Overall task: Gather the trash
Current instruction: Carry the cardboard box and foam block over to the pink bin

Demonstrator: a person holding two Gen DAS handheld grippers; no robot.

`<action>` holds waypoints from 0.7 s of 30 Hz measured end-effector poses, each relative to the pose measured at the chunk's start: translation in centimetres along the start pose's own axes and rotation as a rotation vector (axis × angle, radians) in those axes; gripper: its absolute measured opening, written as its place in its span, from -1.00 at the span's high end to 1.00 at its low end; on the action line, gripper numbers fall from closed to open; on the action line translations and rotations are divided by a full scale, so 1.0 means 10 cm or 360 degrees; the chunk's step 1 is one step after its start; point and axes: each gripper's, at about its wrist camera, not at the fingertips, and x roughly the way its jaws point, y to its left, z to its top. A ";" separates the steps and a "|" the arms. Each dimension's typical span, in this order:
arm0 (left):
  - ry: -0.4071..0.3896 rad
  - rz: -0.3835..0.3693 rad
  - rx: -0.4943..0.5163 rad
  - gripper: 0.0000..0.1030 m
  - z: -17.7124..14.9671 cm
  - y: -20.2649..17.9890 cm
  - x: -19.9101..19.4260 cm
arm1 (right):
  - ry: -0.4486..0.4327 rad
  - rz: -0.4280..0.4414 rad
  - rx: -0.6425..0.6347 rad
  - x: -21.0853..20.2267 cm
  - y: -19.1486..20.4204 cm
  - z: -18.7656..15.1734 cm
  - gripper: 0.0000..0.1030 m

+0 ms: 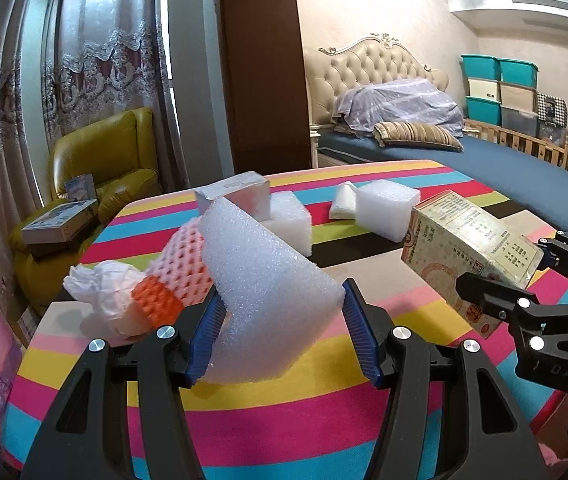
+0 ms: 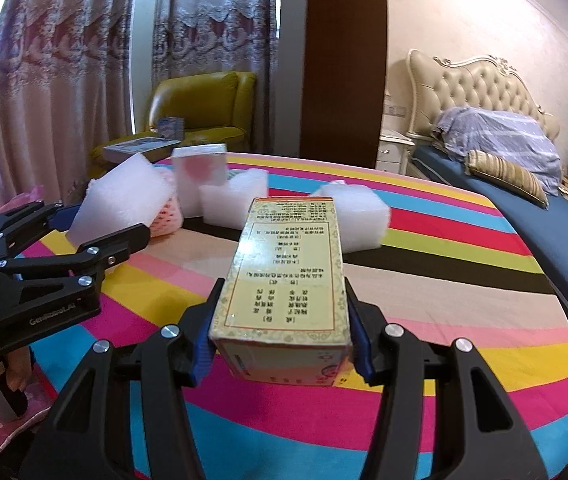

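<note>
Presently the left gripper is tilted downward over the near part of the table, its blue pads clamped on a curved white foam sheet that sticks up and forward between them. To its right, the right gripper is likewise angled downward, its pads pressed on the sides of a printed cardboard box held lengthwise, clear of the surface. A hand grips the handle under the left gripper. The table carries a striped cloth in pink, yellow, blue and green. On its far left lie crumpled white paper, a pink foam net and an orange net piece; farther off sit a silver box and two white foam blocks. Beyond the table stand a yellow armchair with boxes on it, lace curtains, and a bed with a tufted headboard at far right.
</note>
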 end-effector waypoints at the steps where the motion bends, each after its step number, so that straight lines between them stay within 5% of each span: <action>1: -0.0003 0.0003 -0.0004 -0.06 -0.01 0.02 -0.02 | -0.0002 0.0007 -0.0009 0.00 0.02 0.00 -0.02; 21: -0.0102 0.0099 -0.0044 -0.06 -0.32 0.50 -0.60 | -0.0097 0.0149 -0.0219 -0.20 0.66 0.16 -0.02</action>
